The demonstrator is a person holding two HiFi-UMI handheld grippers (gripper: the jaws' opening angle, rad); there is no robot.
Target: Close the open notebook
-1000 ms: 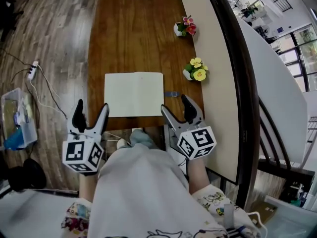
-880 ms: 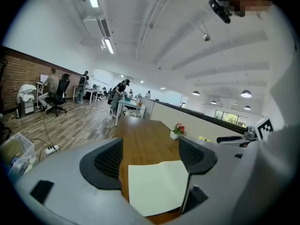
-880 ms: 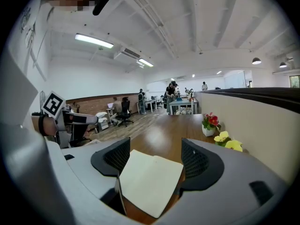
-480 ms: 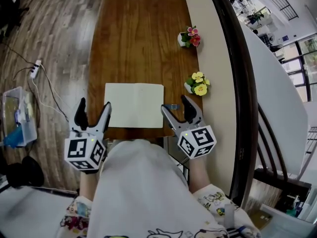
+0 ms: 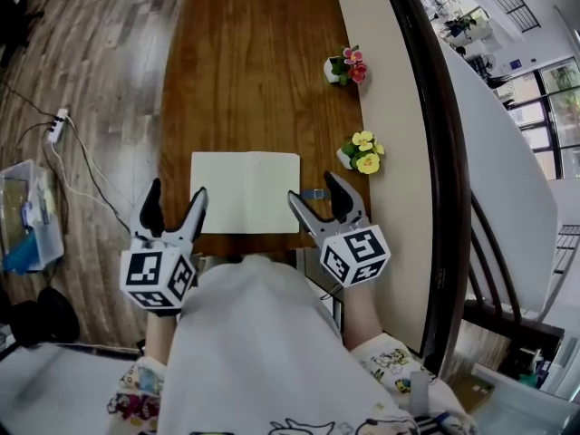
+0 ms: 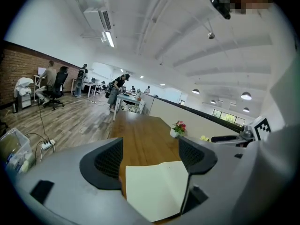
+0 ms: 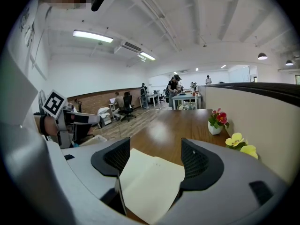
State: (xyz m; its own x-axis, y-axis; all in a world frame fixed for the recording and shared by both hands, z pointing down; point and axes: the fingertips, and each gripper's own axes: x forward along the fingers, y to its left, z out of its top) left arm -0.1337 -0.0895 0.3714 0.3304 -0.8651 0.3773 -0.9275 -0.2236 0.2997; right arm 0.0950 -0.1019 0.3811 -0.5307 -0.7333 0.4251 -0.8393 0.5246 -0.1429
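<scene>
The notebook (image 5: 245,191) lies open and flat at the table's (image 5: 254,80) near edge, flanked by the left gripper (image 5: 177,193) and right gripper (image 5: 314,188), both spread and empty, so it seems best to catch one cover's outer edge and fold it across the spine.
</scene>
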